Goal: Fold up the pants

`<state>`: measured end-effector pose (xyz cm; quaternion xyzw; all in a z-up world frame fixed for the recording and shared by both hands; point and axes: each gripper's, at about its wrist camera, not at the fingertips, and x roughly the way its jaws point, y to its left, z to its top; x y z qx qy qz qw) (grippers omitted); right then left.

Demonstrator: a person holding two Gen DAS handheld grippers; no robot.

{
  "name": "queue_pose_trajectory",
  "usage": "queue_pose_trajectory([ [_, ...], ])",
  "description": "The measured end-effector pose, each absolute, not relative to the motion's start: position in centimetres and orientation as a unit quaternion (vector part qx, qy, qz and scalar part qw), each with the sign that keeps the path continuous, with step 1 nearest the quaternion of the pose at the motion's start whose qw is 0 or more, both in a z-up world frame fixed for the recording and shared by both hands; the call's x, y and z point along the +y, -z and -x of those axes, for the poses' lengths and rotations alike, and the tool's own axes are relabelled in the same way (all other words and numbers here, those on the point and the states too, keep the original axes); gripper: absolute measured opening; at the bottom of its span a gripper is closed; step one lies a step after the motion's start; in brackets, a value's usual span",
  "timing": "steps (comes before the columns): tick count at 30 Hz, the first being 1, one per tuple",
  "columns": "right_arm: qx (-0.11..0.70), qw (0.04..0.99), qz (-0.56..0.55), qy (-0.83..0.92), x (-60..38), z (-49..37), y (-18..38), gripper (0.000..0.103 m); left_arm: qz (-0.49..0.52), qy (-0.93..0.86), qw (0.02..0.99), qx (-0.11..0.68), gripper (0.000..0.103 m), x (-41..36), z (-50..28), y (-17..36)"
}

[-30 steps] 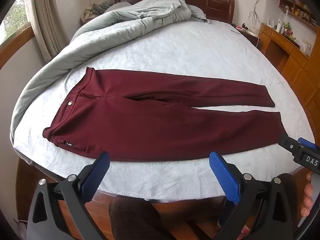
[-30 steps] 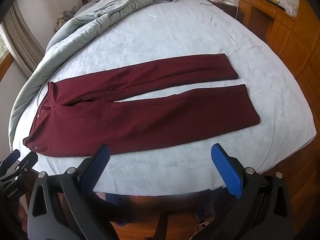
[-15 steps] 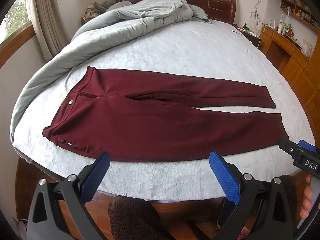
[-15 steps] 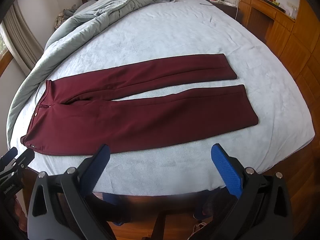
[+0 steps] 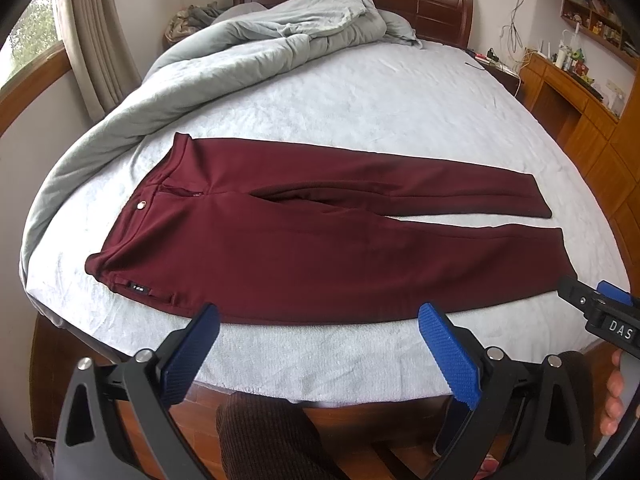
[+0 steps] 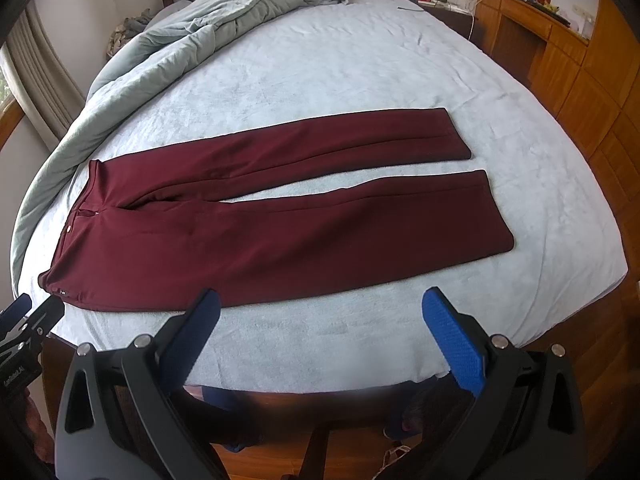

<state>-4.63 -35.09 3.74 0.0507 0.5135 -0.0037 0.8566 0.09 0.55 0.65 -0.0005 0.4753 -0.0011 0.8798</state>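
- Maroon pants (image 5: 320, 236) lie flat and unfolded on the bed (image 5: 360, 104), spread lengthwise across its near half, waistband toward the left and both leg hems toward the right
- Waistband end: a small pale button (image 5: 141, 205) sits beside the fly, and a dark label (image 5: 140, 289) shows at the near corner of the waist
- Legs: the two legs part from the crotch in a narrow V, so a strip of pale bedcover shows between them; the far leg (image 6: 320, 140) lies just beyond the near leg (image 6: 320, 236)
- Left hand-held gripper (image 5: 320, 340): its blue-padded fingers (image 5: 448, 352) stand wide apart with nothing between them, hovering above the near edge of the bed, just short of the near side seam of the pants
- Right hand-held gripper (image 6: 320, 328): likewise spread wide and empty, above the bare bedcover near the pants' lower edge; its tip also shows at the right rim of the left wrist view, close to the near leg hem
- Surroundings: a grey duvet (image 5: 208, 64) is bunched along the far left side of the bed up to the dark wooden headboard (image 5: 424, 4); wooden cabinets (image 6: 580, 64) stand to the right
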Motion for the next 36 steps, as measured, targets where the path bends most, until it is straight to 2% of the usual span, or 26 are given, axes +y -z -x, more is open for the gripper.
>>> queue_pose_trajectory([
  [36, 0.516, 0.855, -0.050, 0.004, -35.10, 4.47, -3.67, 0.101, -0.003, -0.001, 0.880, 0.474, 0.099, 0.48, -0.48, -1.04],
])
